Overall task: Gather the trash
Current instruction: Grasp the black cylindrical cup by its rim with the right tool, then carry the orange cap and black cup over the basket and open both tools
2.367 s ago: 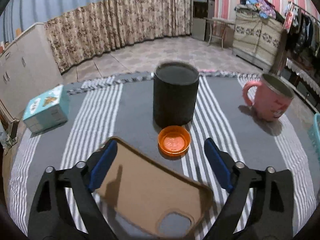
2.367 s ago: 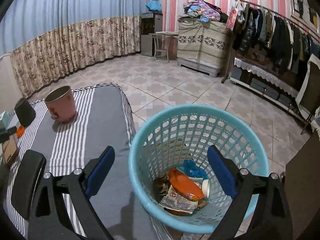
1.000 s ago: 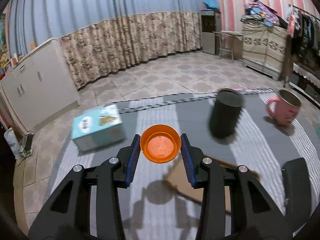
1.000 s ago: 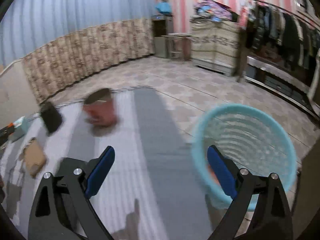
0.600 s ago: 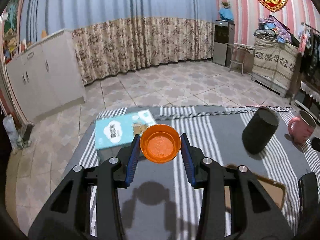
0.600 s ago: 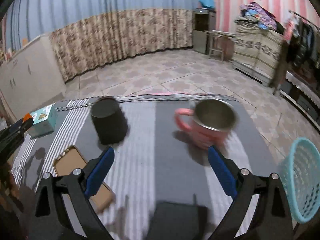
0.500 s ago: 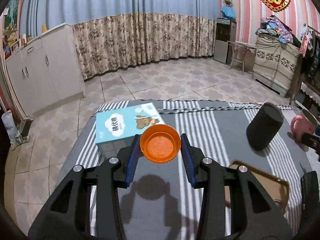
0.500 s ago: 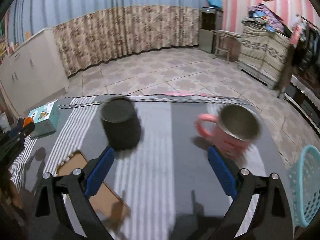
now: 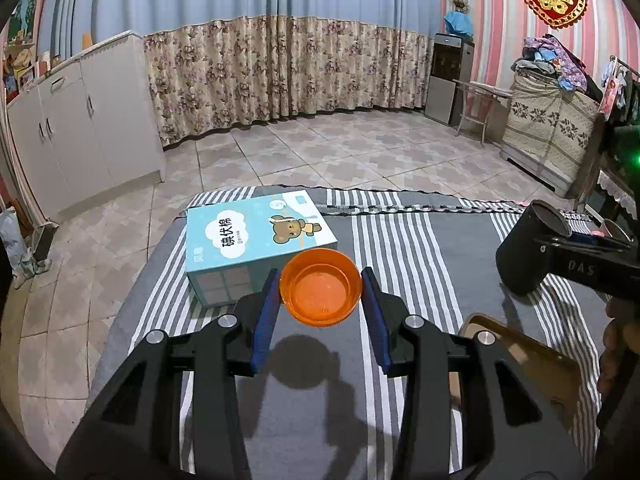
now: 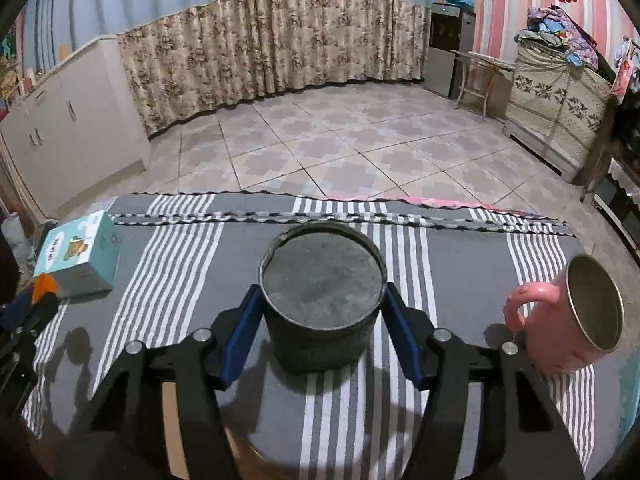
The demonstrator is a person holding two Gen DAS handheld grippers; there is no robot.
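An orange plastic cap [image 9: 320,292] hangs above the striped table, and my left gripper [image 9: 320,277] is shut on it with a blue pad on each side. In the right wrist view the black cylinder [image 10: 320,276] stands on the cloth between the pads of my right gripper [image 10: 322,291]. That gripper's jaws are closing and both pads touch the cylinder's sides. From the left wrist camera the same cylinder [image 9: 520,256] shows at the right, with a right-gripper finger across it. The orange cap [image 10: 43,282] also peeks in at the right wrist view's left edge.
A light blue tissue box [image 9: 256,240] lies at the table's far left. A pink mug [image 10: 572,328] stands right of the cylinder. A brown phone case [image 9: 520,356] lies flat near the front. A sliver of the blue basket [image 10: 632,396] shows at the right edge.
My right gripper swung left from the basket, past the mug, to the black cylinder and narrowed around it. My left gripper, still holding the cap, drifted left toward the tissue box.
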